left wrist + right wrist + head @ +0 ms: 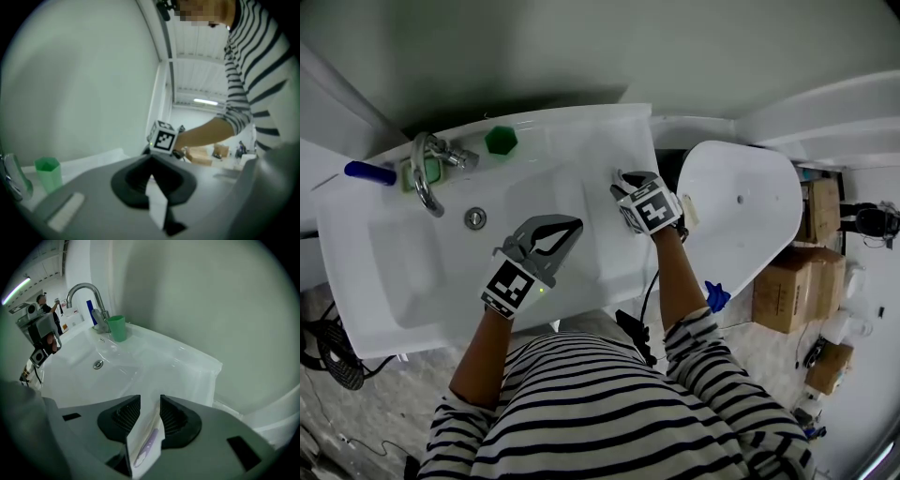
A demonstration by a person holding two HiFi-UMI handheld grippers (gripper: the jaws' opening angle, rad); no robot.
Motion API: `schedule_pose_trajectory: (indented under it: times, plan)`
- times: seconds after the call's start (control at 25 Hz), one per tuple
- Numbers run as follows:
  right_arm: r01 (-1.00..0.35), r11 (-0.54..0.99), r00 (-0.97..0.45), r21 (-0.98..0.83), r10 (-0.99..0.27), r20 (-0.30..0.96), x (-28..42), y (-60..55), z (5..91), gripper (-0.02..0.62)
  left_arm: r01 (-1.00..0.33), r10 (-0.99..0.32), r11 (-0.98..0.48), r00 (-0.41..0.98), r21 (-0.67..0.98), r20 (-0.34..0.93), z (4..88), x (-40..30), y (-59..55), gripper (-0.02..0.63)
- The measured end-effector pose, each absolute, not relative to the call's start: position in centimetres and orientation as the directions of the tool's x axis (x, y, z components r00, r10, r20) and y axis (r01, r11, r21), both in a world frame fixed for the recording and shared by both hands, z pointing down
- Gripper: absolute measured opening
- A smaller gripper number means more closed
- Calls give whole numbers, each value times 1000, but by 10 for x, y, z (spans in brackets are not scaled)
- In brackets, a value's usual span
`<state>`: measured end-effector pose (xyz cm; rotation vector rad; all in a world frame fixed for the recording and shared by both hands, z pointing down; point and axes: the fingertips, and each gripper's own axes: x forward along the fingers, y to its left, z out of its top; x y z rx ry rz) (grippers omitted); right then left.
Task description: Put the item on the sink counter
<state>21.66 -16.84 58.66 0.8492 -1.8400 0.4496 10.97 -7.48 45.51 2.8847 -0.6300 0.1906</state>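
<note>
Right gripper (150, 401) clamped a flat white packet with purple print (144, 442), over the 3 o'clock end of the white ceramic sink counter (187, 366). Left gripper (151, 160) jaws were together, empty, over the basin (412, 272).

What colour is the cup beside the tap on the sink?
Green; the cup shows best in the right gripper view.
</note>
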Motion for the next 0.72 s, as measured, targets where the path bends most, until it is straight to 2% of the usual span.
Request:
schedule_pose_trajectory:
  times: [0.32,0.72]
  plan:
    - [-798,597,-196,83,-387,901,241,-185,599,70,-411,-383,-898,906,156,181,463,117,-74,5]
    - [-825,565,-201,14,-315,928,251,-197,626,67,-411,-379,-897,905,165,194,468,123,-77,5]
